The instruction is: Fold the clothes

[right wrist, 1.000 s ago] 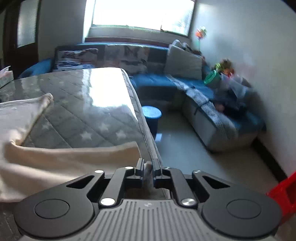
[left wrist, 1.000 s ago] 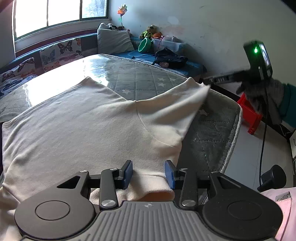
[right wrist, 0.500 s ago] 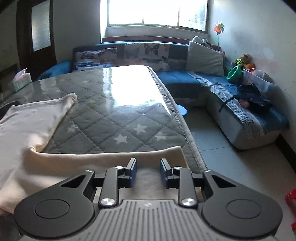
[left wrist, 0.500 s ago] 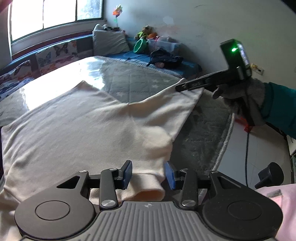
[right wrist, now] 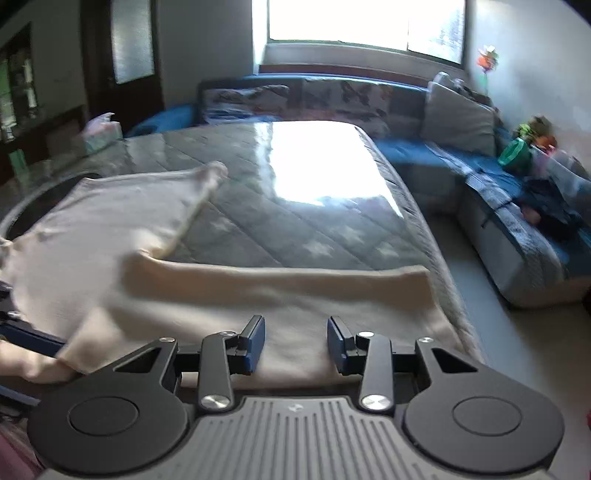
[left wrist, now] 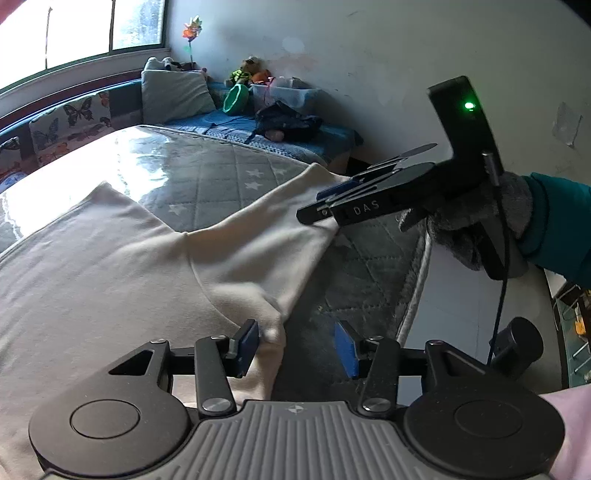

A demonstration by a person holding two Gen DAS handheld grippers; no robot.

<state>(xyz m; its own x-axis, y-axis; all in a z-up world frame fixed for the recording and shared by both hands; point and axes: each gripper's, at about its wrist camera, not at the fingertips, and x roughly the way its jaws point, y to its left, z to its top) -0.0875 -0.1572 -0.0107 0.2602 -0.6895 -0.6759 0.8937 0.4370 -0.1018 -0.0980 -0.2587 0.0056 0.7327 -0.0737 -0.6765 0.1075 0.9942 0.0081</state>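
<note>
While both jaws are opening, the cream garment [left wrist: 122,258] lies released on the quilted desk [left wrist: 369,280]. Its sleeve [right wrist: 295,295] runs crosswise under the right claw [right wrist: 295,343]; the left claw [left wrist: 295,345] straddles the garment's edge.

I'm working in a home, a lived-in sitting room. At twelve o'clock a bright window [right wrist: 364,22] stands over a blue corner sofa [right wrist: 517,192] with butterfly-print cushions [left wrist: 83,118] and a grey pillow [right wrist: 458,118]. Toys [left wrist: 247,75], a green bowl [left wrist: 236,98] and a clear bin [left wrist: 291,94] sit along the sofa's far end. A star-quilted cover [right wrist: 295,229] is spread under glass on the table. A dark door [right wrist: 125,55] stands at ten o'clock.
</note>
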